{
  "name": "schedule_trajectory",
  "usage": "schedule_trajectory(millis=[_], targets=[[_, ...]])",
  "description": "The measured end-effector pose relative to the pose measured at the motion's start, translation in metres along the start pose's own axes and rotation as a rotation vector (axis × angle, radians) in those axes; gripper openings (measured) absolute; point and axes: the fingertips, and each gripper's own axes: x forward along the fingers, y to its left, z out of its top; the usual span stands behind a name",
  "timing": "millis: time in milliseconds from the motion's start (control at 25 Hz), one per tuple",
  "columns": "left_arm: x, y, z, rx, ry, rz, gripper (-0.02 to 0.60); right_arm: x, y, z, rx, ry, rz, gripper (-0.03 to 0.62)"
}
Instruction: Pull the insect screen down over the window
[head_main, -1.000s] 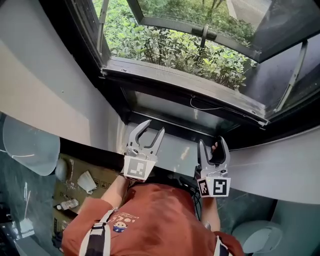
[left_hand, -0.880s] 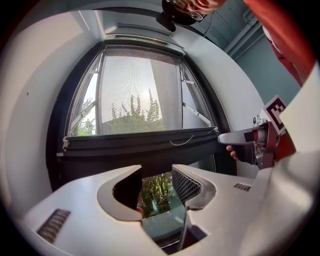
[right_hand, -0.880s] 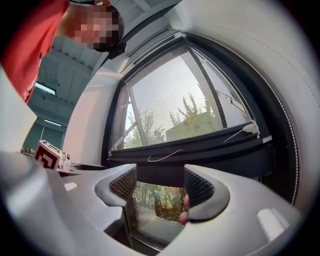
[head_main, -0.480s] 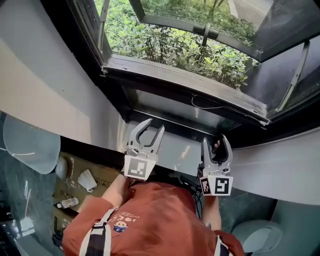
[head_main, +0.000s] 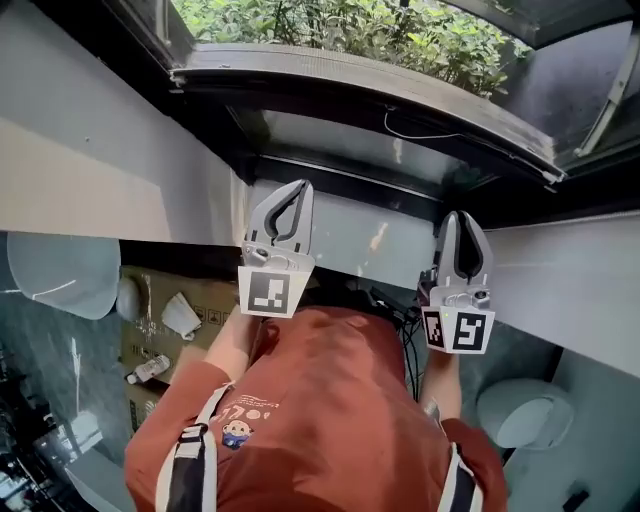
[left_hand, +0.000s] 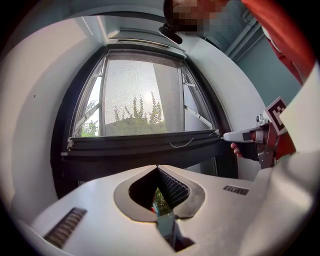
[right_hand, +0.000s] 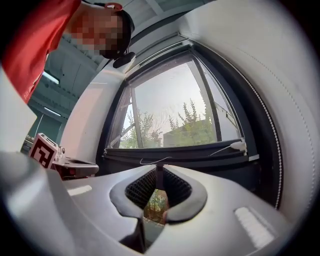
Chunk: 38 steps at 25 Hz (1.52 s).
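Observation:
The insect screen's grey mesh covers the pane down to its dark bottom bar, which runs across above the sill; the bar shows in the head view too. A thin white pull cord hangs from the bar. My left gripper is held level below the bar, short of the sill, and its jaws have just been closing; they are shut with nothing between them. My right gripper stands beside it to the right. Its jaws have also just closed, empty, apart from the bar.
A white curved wall runs under the window. On the floor at left lies a cardboard box with small bottles, beside a pale round seat. Another round seat is at lower right. Green bushes lie outside.
Both pairs of jaws went from wide open to shut, with nothing caught in them. The head view has tipped down, so the window sits higher in the picture.

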Motion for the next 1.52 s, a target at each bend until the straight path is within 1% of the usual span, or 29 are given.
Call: schedule_trajectory(millis=[80,120,240,400,680,1200,1520], targets=[[-0.001,-0.002,0.001,0.000,-0.006,-0.010,0.005,-0.004,-0.005,0.000,-0.007,0.005,-0.021,0.015],[-0.001,-0.003,0.001,0.001,-0.008,-0.014,0.005,-0.006,-0.007,-0.001,-0.014,0.012,-0.031,0.011],[0.001,-0.006,0.000,0.013,-0.010,-0.022,0.005,-0.008,-0.010,-0.004,-0.039,0.030,-0.045,0.011],[0.003,-0.008,-0.001,0.008,-0.002,-0.027,0.005,-0.005,-0.008,-0.006,-0.055,0.039,-0.043,0.011],[0.006,-0.008,0.005,0.009,-0.027,-0.031,0.005,0.002,-0.002,-0.007,-0.073,0.041,-0.027,0.011],[0.004,-0.003,0.009,0.010,-0.049,-0.011,0.005,0.005,0.001,-0.002,-0.107,0.034,-0.005,0.011],[0.004,-0.005,0.007,-0.006,-0.036,-0.007,0.005,0.006,-0.002,-0.003,-0.116,0.040,-0.020,0.011]])
